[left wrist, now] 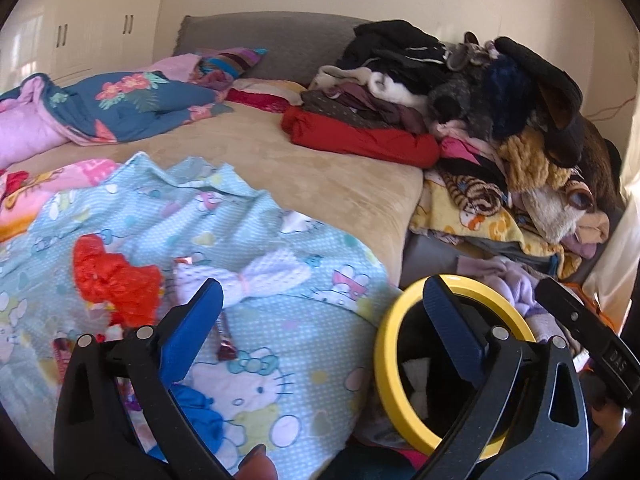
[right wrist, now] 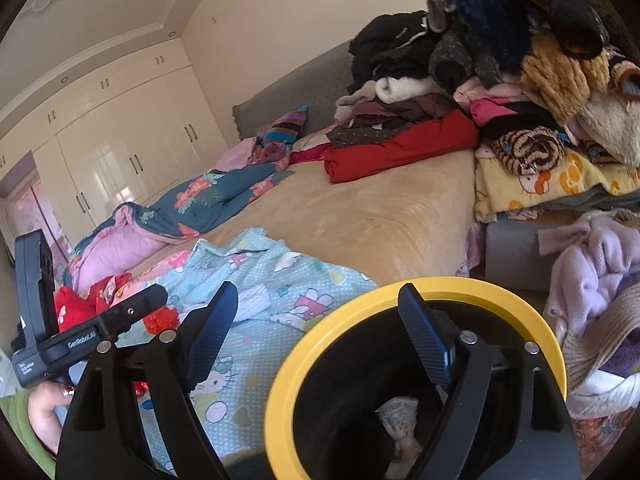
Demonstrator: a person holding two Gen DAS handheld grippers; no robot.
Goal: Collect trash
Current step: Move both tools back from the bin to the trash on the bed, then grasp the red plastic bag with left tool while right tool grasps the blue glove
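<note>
A black bin with a yellow rim (left wrist: 384,364) stands beside the bed; it also shows in the right wrist view (right wrist: 280,392), with crumpled white trash (right wrist: 396,416) inside. On the light-blue Hello Kitty blanket (left wrist: 280,332) lie a crumpled red bag (left wrist: 116,280), a dark red wrapper (left wrist: 225,344), a white crumpled piece (left wrist: 244,278) and a blue scrap (left wrist: 200,408). My left gripper (left wrist: 324,300) is open and empty above the blanket edge. My right gripper (right wrist: 320,308) is open and empty over the bin's rim.
The bed has a tan cover (left wrist: 304,176). A big heap of clothes (left wrist: 500,120) fills its right side, with a red garment (left wrist: 360,136) in front. A floral quilt (left wrist: 120,104) lies at the left. Lilac knitwear (right wrist: 592,264) sits right of the bin. White wardrobes (right wrist: 120,148) stand behind.
</note>
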